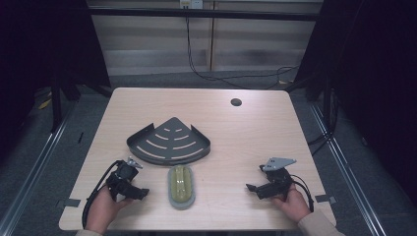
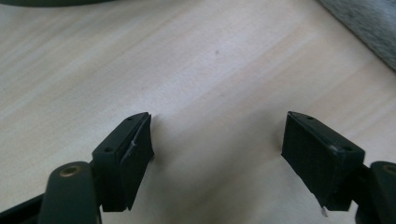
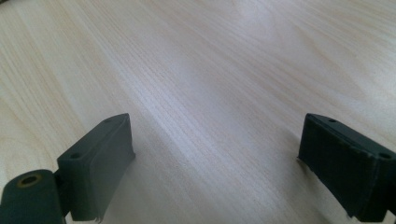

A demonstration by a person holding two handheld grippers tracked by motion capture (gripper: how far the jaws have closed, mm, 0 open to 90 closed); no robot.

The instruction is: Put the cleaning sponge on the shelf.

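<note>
A dark fan-shaped corner shelf rack with curved slots lies flat at the middle of the wooden table. Just in front of it sits an oval grey dish holding a yellow-green soap bar. My left gripper rests near the front left edge, beside the dish, held by a hand. In the left gripper view its jaws stand wide apart over bare wood. My right gripper rests at the front right, jaws wide apart with nothing between them.
A round cable hole sits near the table's far right corner. Cables trail on the floor behind the table. Metal rails run along the floor on both sides. Dark frame posts stand at the left.
</note>
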